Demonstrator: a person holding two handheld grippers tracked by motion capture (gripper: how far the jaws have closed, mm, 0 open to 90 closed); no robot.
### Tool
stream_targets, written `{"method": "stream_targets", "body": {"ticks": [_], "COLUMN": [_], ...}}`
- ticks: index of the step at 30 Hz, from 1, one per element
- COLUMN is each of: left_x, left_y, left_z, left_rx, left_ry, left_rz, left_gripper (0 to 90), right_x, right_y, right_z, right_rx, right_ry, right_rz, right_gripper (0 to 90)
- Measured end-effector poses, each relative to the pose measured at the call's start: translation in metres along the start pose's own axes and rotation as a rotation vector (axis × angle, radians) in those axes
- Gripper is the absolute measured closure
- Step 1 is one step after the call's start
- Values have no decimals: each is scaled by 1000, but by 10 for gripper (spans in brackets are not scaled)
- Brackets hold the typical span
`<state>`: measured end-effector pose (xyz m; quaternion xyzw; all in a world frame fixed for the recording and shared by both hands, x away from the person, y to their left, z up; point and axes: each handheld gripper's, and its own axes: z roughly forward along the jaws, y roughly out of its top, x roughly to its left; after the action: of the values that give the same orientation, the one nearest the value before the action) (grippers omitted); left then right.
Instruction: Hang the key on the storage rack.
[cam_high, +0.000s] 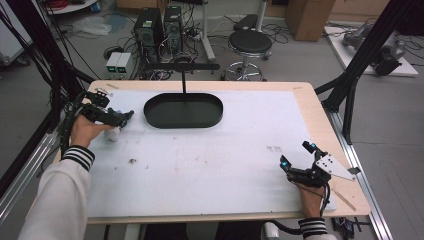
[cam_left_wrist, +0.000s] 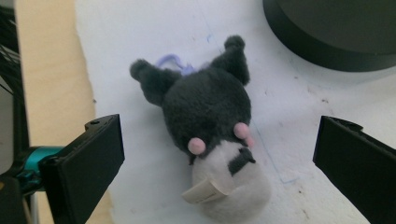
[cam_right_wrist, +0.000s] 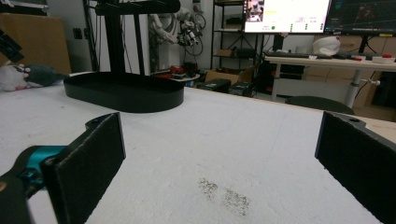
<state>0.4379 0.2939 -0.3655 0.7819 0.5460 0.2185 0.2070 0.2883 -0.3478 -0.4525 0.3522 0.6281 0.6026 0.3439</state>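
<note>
Dark grey and white plush makes up the small toy (cam_left_wrist: 212, 135) that lies on the white mat (cam_high: 200, 155) at the far left of the table (cam_high: 320, 130), close to the mat's left edge. In the left gripper view it lies with its two dark ears toward the far side, pink spots on its face, a pale fabric tag at its near end and a thin lilac loop (cam_left_wrist: 175, 63) behind one ear. The left gripper (cam_high: 117, 119) sits over it with jaws spread wide, one on each side of the toy and neither touching it. Just right of the toy stands a black oval tray (cam_high: 183, 111) with a slim black post rising from it to a crossbar.

At the near right corner of the mat the right gripper (cam_high: 296, 154) rests low, well apart from the toy, its jaws also wide apart with nothing between them. A dark smudge (cam_right_wrist: 224, 193) marks the mat just ahead of it
</note>
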Motion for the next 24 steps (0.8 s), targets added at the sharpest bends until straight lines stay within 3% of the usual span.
{"method": "stream_targets", "body": {"ticks": [3,11,15,24], "left_x": [-1,2,2,4], "left_y": [0,0,-1,-3], "left_z": [4,16,19,24], "left_rx": [35,140,153,211], "left_ry": [1,-6,-7,19], "left_rz": [-7,-72,-75,-93], "left_gripper": [24,25,74,92], "right_x": [0,0,0,0], "right_y": [0,0,0,0], "right_z": [0,0,0,0], "right_rx": [-2,-2,-2,-1], "right_ry": [0,1,2,1], "right_rz": [3,4,7,9], "right_gripper": [6,6,6,6]}}
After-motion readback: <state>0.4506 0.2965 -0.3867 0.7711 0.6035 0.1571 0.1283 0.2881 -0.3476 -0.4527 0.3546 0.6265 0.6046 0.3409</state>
